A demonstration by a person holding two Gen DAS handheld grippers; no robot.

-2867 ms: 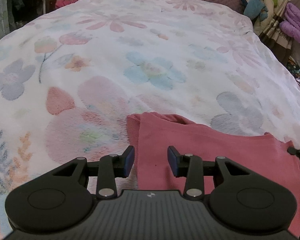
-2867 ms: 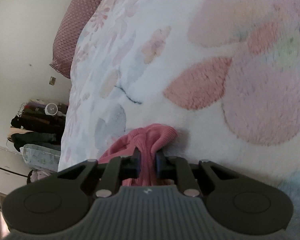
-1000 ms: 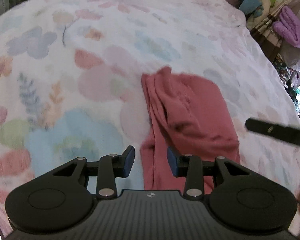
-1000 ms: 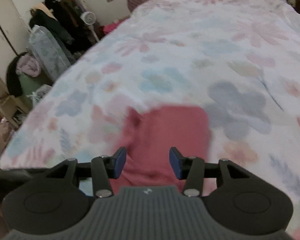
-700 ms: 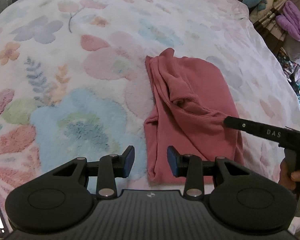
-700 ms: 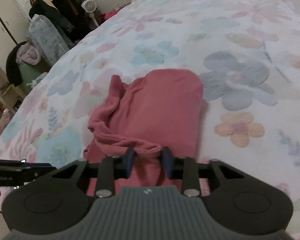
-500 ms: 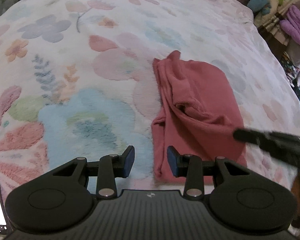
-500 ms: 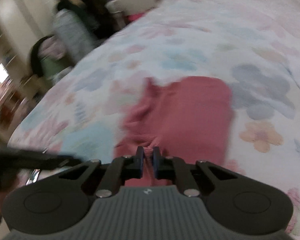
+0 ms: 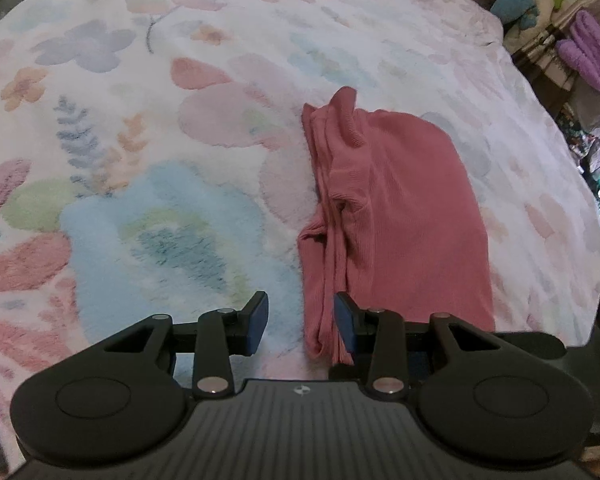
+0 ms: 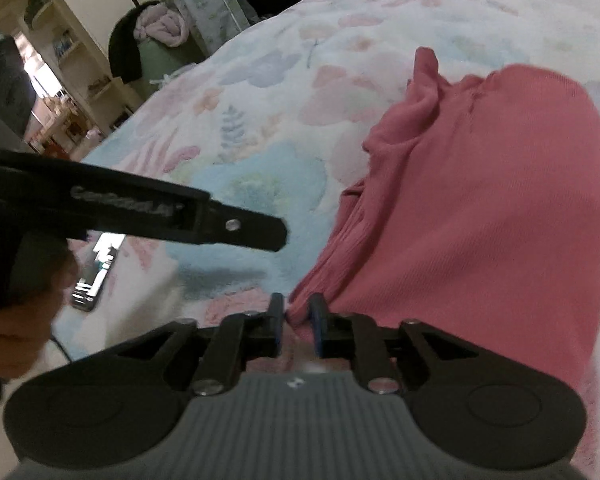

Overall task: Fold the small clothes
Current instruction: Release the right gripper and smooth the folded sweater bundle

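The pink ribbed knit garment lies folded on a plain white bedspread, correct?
Not quite. The pink ribbed knit garment lies folded, but the fluffy bedspread is not plain white: it carries a pastel flower print. The left wrist view shows it.

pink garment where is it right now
The pink garment lies folded on the floral blanket, right of centre in the left wrist view, just ahead of both claws.

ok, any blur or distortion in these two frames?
Left wrist view: sharp; fisheye bows the bedspread; pink garment crisp. Right wrist view: soft with motion blur, lettering on the left gripper smeared, bright glare at the doorway far left.
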